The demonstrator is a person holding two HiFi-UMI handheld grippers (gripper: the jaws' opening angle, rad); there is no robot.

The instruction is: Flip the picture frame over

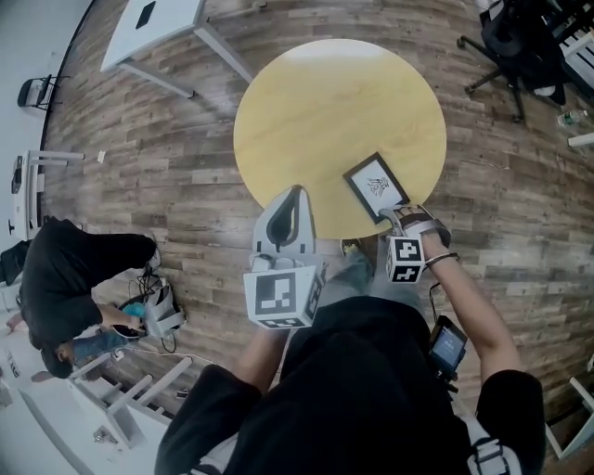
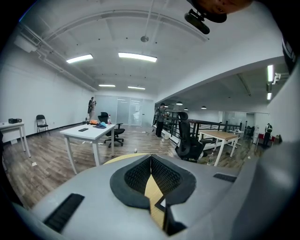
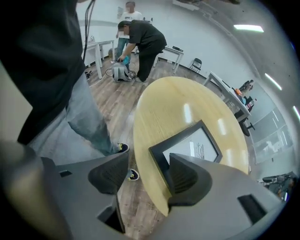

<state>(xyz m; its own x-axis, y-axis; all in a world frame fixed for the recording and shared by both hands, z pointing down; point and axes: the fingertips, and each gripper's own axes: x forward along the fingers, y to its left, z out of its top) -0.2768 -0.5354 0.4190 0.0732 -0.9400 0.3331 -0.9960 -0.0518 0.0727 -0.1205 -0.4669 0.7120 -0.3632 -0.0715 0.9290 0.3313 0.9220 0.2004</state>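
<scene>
A black picture frame (image 1: 375, 186) lies face up near the right front edge of the round yellow table (image 1: 325, 111), showing a white picture with a dark drawing. My right gripper (image 1: 396, 219) points steeply down at the frame's near corner. In the right gripper view it stands open (image 3: 147, 174), one jaw over the frame (image 3: 187, 140), the other out past the table's edge over the floor, and no pad presses on the frame. My left gripper (image 1: 295, 198) hovers over the table's front edge, left of the frame. Its jaws are shut and empty (image 2: 150, 158).
A person (image 1: 74, 278) crouches on the wooden floor at the left with a device (image 1: 158, 315). A white table (image 1: 153, 23) stands at the back left, an office chair (image 1: 510, 42) at the back right. The left gripper view shows more desks (image 2: 86, 133) and chairs (image 2: 190, 140).
</scene>
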